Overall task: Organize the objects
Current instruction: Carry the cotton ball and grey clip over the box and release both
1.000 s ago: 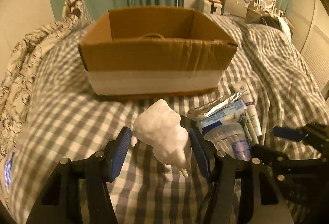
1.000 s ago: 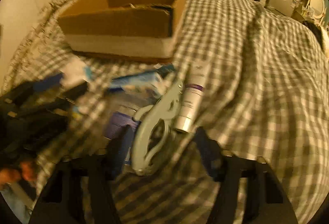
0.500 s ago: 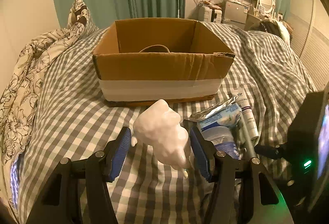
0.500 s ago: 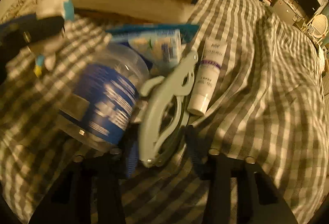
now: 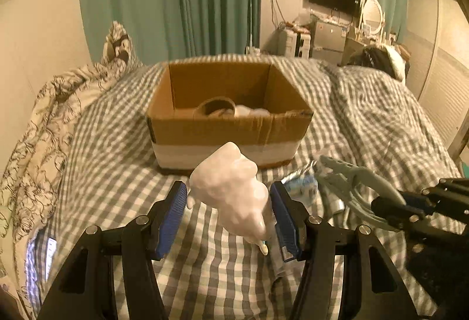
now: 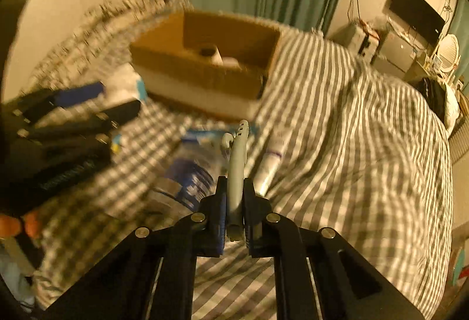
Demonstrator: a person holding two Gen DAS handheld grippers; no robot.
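My left gripper pinches a lumpy white plastic figurine, light and probably slippery. My right gripper clamps stiff grey plastic pliers by the handles, short of the open cardboard box.

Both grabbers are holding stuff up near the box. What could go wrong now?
The white lumpy toy sits loosely between the left gripper pads, so it might slip. The right gripper pinches only the gray tool at its end; it could swing. The cardboard box already holds things, so drops may bounce.
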